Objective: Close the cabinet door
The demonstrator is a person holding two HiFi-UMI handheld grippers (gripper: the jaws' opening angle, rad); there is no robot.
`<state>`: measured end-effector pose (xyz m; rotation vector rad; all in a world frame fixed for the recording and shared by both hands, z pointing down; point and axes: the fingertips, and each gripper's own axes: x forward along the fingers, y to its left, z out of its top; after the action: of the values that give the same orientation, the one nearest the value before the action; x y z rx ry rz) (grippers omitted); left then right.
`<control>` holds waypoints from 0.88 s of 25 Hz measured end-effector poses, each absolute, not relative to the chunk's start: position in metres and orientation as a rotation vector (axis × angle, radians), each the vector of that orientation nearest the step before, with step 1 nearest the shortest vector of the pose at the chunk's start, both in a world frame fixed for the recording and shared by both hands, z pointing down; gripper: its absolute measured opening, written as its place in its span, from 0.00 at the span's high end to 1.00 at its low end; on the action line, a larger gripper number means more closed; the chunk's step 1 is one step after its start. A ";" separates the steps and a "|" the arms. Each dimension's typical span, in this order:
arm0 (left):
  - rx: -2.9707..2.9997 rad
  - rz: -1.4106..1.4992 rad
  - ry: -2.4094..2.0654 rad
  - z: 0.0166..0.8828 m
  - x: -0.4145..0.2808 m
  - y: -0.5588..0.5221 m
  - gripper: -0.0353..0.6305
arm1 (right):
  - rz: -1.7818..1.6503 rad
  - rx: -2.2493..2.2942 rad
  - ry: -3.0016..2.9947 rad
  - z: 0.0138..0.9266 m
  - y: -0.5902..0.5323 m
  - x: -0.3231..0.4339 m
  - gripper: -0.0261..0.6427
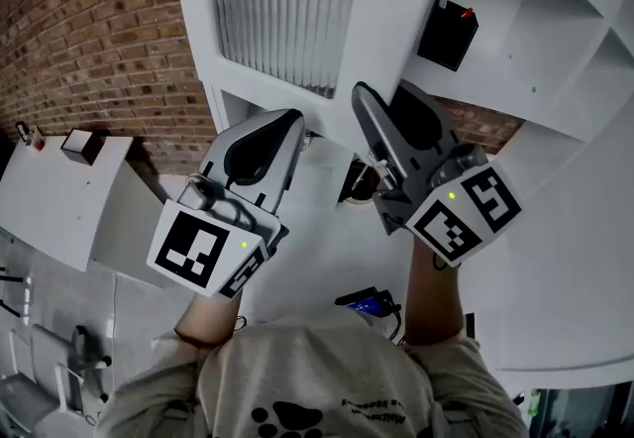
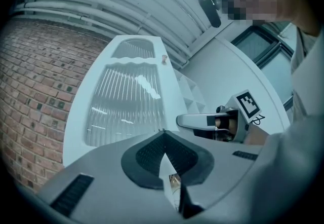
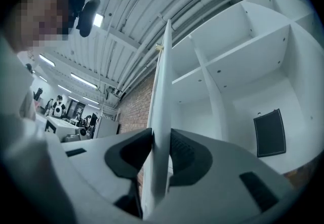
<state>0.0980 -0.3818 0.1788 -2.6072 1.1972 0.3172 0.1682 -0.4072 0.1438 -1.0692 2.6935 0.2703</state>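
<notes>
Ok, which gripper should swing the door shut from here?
Right. The right gripper has the edge of the door between its jaws, pads against both faces, so it can likely swing it to the cabinet. The left gripper is shut on nothing, facing the glass panel.

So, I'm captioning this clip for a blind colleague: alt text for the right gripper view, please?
The right gripper clamps the edge of an open white cabinet door, seen edge-on up the middle. To its right are white cabinet shelves with a black box in one compartment; a brick wall shows at left.
</notes>
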 end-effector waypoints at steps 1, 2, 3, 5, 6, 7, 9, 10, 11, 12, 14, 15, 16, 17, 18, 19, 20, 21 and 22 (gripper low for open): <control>-2.604 0.314 1.204 0.179 0.101 -0.386 0.94 | 0.268 -1.049 2.700 0.143 -0.411 0.170 0.80; -2.602 0.309 1.210 0.179 0.105 -0.390 0.94 | 0.265 -1.029 2.706 0.143 -0.415 0.171 0.80; -2.600 0.304 1.215 0.179 0.108 -0.394 0.94 | 0.262 -1.010 2.713 0.143 -0.419 0.173 0.80; -2.598 0.292 1.222 0.181 0.116 -0.402 0.94 | 0.255 -0.975 2.725 0.143 -0.427 0.177 0.80; -2.598 0.286 1.226 0.182 0.120 -0.407 0.94 | 0.251 -0.959 2.731 0.144 -0.430 0.179 0.80; -2.598 0.279 1.231 0.183 0.123 -0.410 0.94 | 0.245 -0.944 2.736 0.145 -0.433 0.180 0.80; -2.600 0.266 1.239 0.184 0.128 -0.417 0.94 | 0.234 -0.917 2.744 0.144 -0.438 0.183 0.80; -2.601 0.262 1.242 0.184 0.130 -0.420 0.94 | 0.230 -0.906 2.748 0.143 -0.440 0.184 0.80; -2.602 0.259 1.244 0.184 0.131 -0.423 0.94 | 0.228 -0.897 2.752 0.142 -0.443 0.184 0.80; -2.603 0.256 1.248 0.184 0.132 -0.426 0.94 | 0.226 -0.888 2.756 0.142 -0.445 0.184 0.80; -2.604 0.245 1.260 0.187 0.132 -0.431 0.94 | 0.223 -0.872 2.764 0.142 -0.449 0.184 0.80; -2.604 0.242 1.262 0.188 0.133 -0.433 0.94 | 0.220 -0.864 2.768 0.143 -0.450 0.184 0.80; -2.605 0.240 1.264 0.189 0.134 -0.435 0.94 | 0.215 -0.857 2.774 0.143 -0.453 0.185 0.80; -2.607 0.237 1.268 0.190 0.135 -0.437 0.94 | 0.211 -0.851 2.780 0.144 -0.455 0.185 0.80; -2.611 0.229 1.274 0.191 0.136 -0.440 0.94 | 0.206 -0.845 2.786 0.144 -0.457 0.186 0.80; -2.615 0.219 1.278 0.193 0.138 -0.442 0.94 | 0.203 -0.839 2.791 0.144 -0.460 0.187 0.80; -2.618 0.213 1.279 0.194 0.139 -0.444 0.94 | 0.200 -0.833 2.796 0.144 -0.462 0.188 0.80; -2.616 0.219 1.275 0.194 0.141 -0.446 0.94 | 0.197 -0.827 2.800 0.144 -0.464 0.189 0.80; -2.614 0.230 1.270 0.194 0.142 -0.448 0.94 | 0.193 -0.821 2.803 0.145 -0.466 0.189 0.80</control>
<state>0.1425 -0.4481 0.1939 -2.6141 1.2697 0.2299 0.1895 -0.4665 0.1447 -0.8214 2.8030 0.1928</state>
